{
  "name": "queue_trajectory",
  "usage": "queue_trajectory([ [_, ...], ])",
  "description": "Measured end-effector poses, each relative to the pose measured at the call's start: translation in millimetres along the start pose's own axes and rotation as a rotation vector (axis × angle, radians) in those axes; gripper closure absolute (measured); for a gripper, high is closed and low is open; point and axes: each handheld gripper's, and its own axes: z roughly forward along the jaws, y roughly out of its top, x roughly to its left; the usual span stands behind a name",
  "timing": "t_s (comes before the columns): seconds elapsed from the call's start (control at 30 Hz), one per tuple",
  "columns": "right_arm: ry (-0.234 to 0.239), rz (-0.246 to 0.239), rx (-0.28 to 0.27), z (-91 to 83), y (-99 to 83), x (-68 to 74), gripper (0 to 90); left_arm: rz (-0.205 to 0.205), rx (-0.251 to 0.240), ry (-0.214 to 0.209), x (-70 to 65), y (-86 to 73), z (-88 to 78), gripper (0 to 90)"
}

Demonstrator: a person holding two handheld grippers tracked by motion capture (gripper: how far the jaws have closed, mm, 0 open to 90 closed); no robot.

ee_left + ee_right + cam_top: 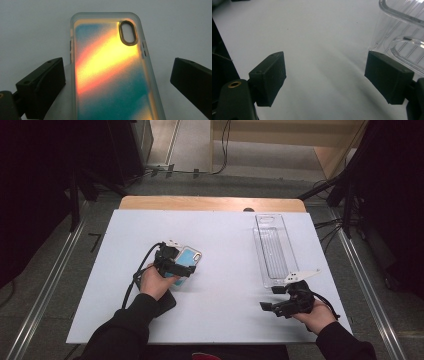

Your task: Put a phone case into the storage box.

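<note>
In the high view, the left tongs (186,268) are seen held over a phone case (188,257) that lies flat on the white table (220,315), its far end reaching beyond the jaw tips. The right tongs (270,298) are held low near the person's edge of the table, well apart from the left tongs, with a clear plastic tray (272,247) lying just beyond them. In the left gripper view, the left tongs (117,80) are found open: the two black jaws stand wide on either side of the phone case (110,72), a visible gap being left on each side, so that no pad presses on it. The case is seen back upward, iridescent in teal and orange, with its oval camera opening (128,33) at the end farthest from the tongs. In the right gripper view, the right tongs (324,75) are likewise found open, with nothing but bare table (312,30) between the jaws. The clear plastic tray (402,27) is seen just beyond the right-hand jaw, near to it; contact cannot be determined.
</note>
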Motion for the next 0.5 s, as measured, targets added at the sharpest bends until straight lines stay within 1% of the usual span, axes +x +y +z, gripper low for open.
queue_trajectory([
  [0.03, -0.001, -0.001, 0.0, 0.1, 0.0, 0.0, 15.5, 0.006, -0.004, 0.013, -1.7, -0.4, 1.0, 0.0],
  [0.17, -0.002, -0.001, 0.001, 0.1, 0.0, 0.1, 15.5, 0.046, 0.01, 0.073, -8.2, -1.2, 2.7, 1.2],
  [0.2, -0.002, 0.0, 0.001, 0.1, 0.0, 0.2, 15.5, 0.05, 0.011, 0.081, -9.1, -1.4, 3.0, 2.0],
  [0.27, -0.003, 0.0, 0.002, 0.1, 0.0, 0.2, 15.5, 0.06, 0.013, 0.093, -10.2, -1.5, 3.6, 2.2],
  [0.3, -0.003, -0.001, 0.002, 0.2, 0.0, 0.1, 15.5, 0.067, 0.015, 0.105, -11.1, -1.7, 3.6, 4.6],
  [0.33, -0.003, -0.001, 0.002, 0.2, 0.0, 0.1, 15.5, 0.074, 0.017, 0.113, -12.0, -2.0, 3.8, 4.6],
  [0.5, -0.002, -0.001, 0.003, 0.5, 0.0, 0.3, 15.5, 0.063, 0.011, 0.121, -12.4, -2.2, 3.2, 6.0],
])
